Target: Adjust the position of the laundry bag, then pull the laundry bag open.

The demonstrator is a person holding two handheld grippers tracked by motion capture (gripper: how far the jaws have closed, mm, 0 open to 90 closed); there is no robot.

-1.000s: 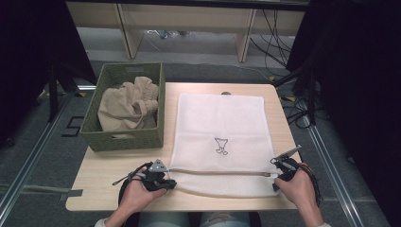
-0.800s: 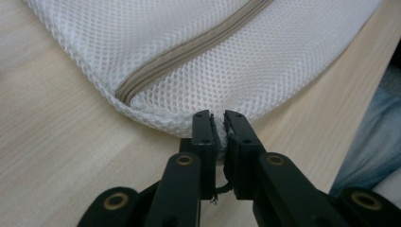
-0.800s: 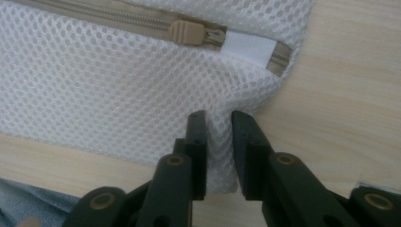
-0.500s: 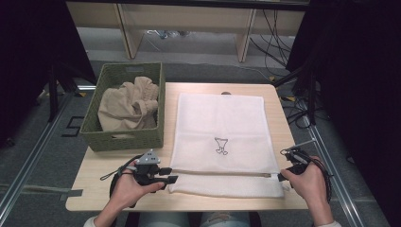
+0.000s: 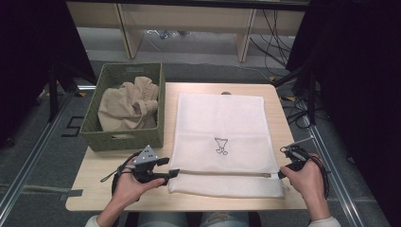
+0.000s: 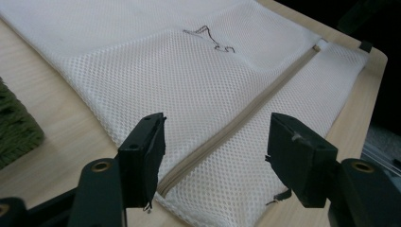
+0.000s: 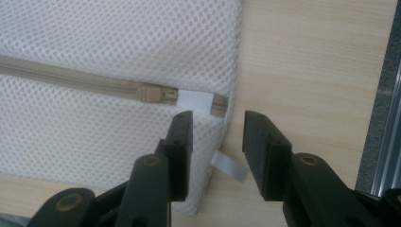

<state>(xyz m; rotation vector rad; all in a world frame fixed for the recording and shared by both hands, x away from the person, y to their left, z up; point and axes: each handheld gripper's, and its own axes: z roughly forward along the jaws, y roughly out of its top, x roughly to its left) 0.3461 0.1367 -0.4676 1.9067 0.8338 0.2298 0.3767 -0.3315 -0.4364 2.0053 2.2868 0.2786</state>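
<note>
Left gripper (image 5: 171, 167) and right gripper (image 5: 283, 163) both let go of the mesh bag (image 5: 222, 137) — jaws just opened wide, lifted slightly off its two near corners, bag lying flat.

Left gripper (image 5: 168, 174): black body, grey three-cornered plate on top with small dark dots, black cable looping off its rear; each black jaw ends in a blocky rectangular pad, with a brass-coloured rivet in the arm behind it. Right gripper (image 5: 283, 174): same black build, a black cable curling round the back of the hand, a brass-coloured ring at each jaw arm and small screw holes along the pad edges. Person: forearms bare, a pale sleeve edge showing at the right wrist, blue jeans at the table edge.
</note>
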